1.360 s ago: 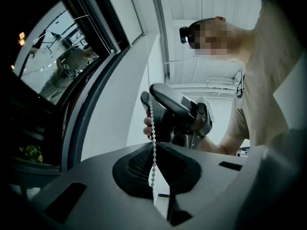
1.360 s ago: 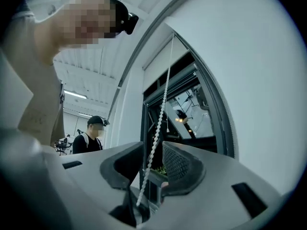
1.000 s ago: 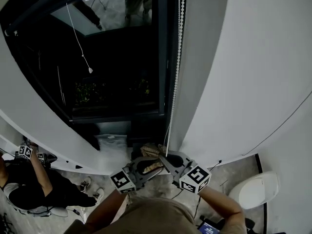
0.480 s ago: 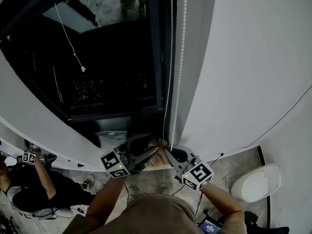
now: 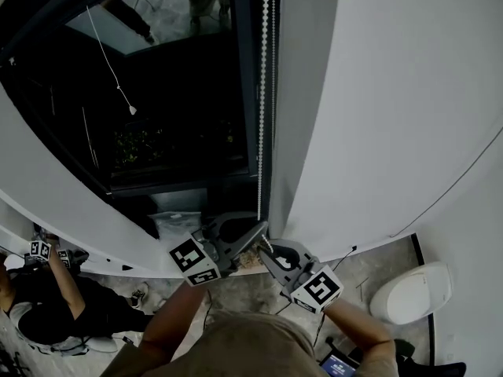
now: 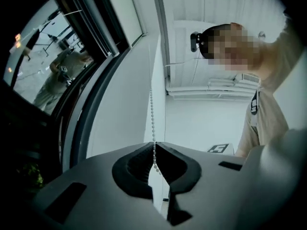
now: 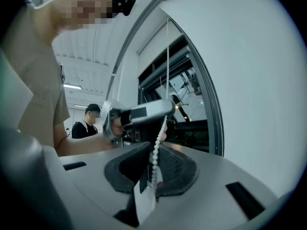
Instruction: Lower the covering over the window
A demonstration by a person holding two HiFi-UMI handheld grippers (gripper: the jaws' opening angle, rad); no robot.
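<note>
Left gripper [image 5: 262,228] clenched on the white bead chain [image 5: 262,93], jaws just closed upon it, beads pinched at the very tips. Right gripper [image 5: 266,251] just beneath the left fingers, likewise clamped on the same chain, beads running down between its ribbed pads [image 7: 177,164]. Above both sets of fingers, chain upright along the dark window frame [image 5: 245,77]. Left of the fingers, black window glass [image 5: 173,132] with a thin pull cord [image 5: 110,61] hanging before it; right of them, plain white wall [image 5: 377,116]. Covering itself not distinguishable in the dark opening. Far left of the fingers, a second person [image 5: 47,312] low on the floor; far right, a white rounded object [image 5: 410,305].
</note>
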